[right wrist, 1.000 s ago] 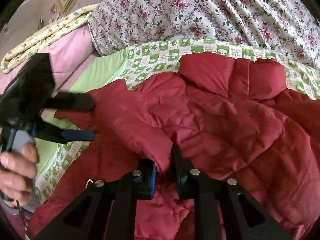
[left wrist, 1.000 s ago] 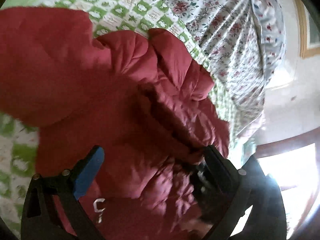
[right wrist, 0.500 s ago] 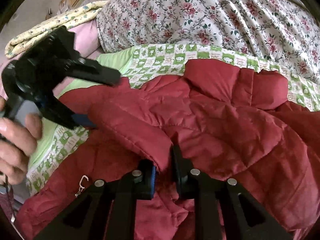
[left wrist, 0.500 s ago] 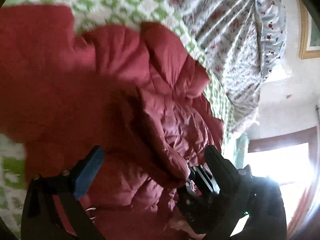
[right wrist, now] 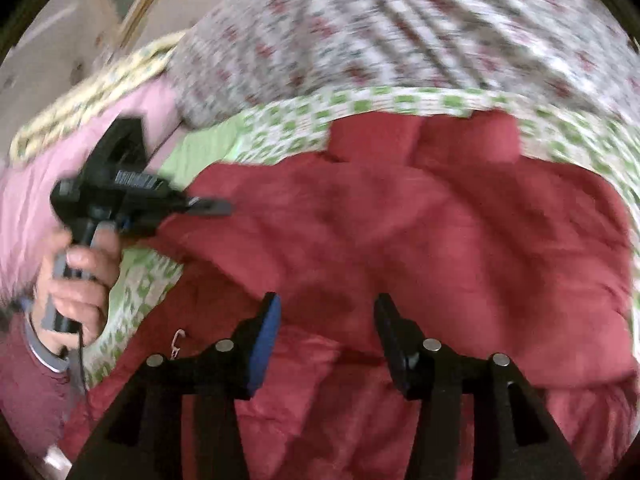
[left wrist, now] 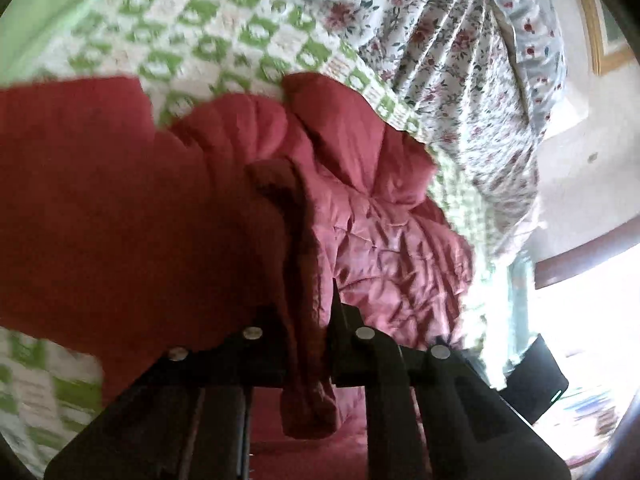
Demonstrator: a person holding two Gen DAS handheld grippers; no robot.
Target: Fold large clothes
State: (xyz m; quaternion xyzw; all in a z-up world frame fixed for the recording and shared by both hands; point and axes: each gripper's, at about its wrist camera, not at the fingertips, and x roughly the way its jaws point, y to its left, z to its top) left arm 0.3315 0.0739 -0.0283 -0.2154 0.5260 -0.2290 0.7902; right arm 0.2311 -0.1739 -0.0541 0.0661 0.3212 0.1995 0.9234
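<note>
A bed (right wrist: 280, 136) with a green-checked sheet carries the red padded jacket (right wrist: 420, 240), which is spread across most of it, collar toward twelve o'clock in the right wrist view. The jacket is judged soft, puffy and light, its shell probably slippery, so thin pinches may slide; hems and seamed edges are better taken. A folded edge of it is pinched by the left tool (left wrist: 306, 312), pressed together at six o'clock. The right tool (right wrist: 326, 320) is spread wide above the cloth, holding nothing.
</note>
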